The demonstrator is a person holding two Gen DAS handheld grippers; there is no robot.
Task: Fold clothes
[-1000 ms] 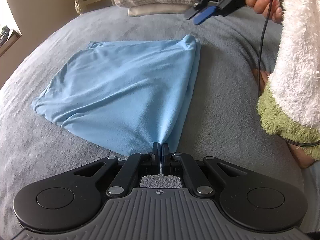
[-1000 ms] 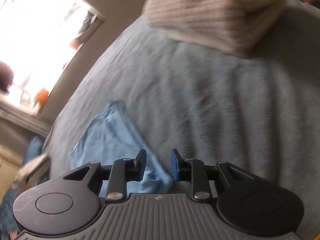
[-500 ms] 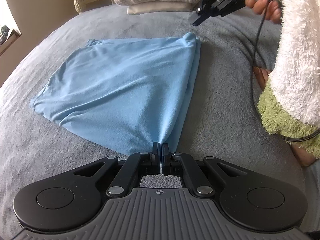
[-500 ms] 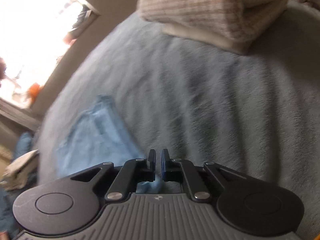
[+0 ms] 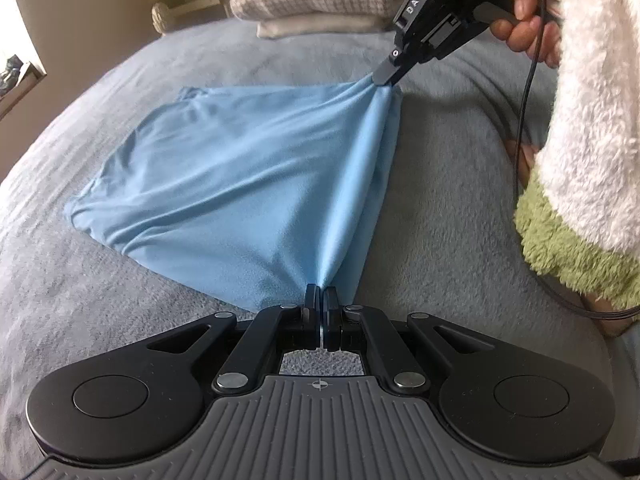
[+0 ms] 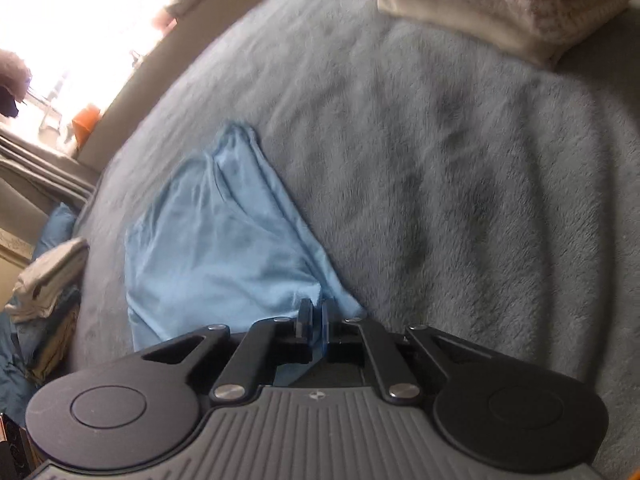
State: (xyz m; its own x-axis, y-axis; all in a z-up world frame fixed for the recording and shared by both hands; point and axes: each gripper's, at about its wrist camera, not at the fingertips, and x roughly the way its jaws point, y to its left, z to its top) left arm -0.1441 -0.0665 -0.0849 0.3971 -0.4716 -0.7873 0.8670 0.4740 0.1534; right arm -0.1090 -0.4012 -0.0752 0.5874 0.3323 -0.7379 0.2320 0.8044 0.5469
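Note:
A light blue garment (image 5: pixel 248 172) lies partly folded on the grey bed cover (image 5: pixel 440 240). My left gripper (image 5: pixel 321 295) is shut on its near corner, and the cloth fans out from the pads. In the left wrist view my right gripper (image 5: pixel 385 79), held by a hand, pinches the garment's far right corner and lifts it into a peak. The right wrist view shows the same grip close up: the right gripper (image 6: pixel 316 312) is shut with blue garment (image 6: pixel 216 248) cloth clamped between its pads.
A stack of folded beige and cream clothes (image 5: pixel 320 4) sits at the far end of the bed. A person's fluffy white and green sleeve (image 5: pixel 592 160) and a black cable (image 5: pixel 524 112) fill the right side. More clothes (image 6: pixel 44 276) lie beside the bed at left.
The right gripper came down from above the bed onto the garment's far corner and shut on it, pulling the cloth up into a peak. The left gripper kept its hold and place.

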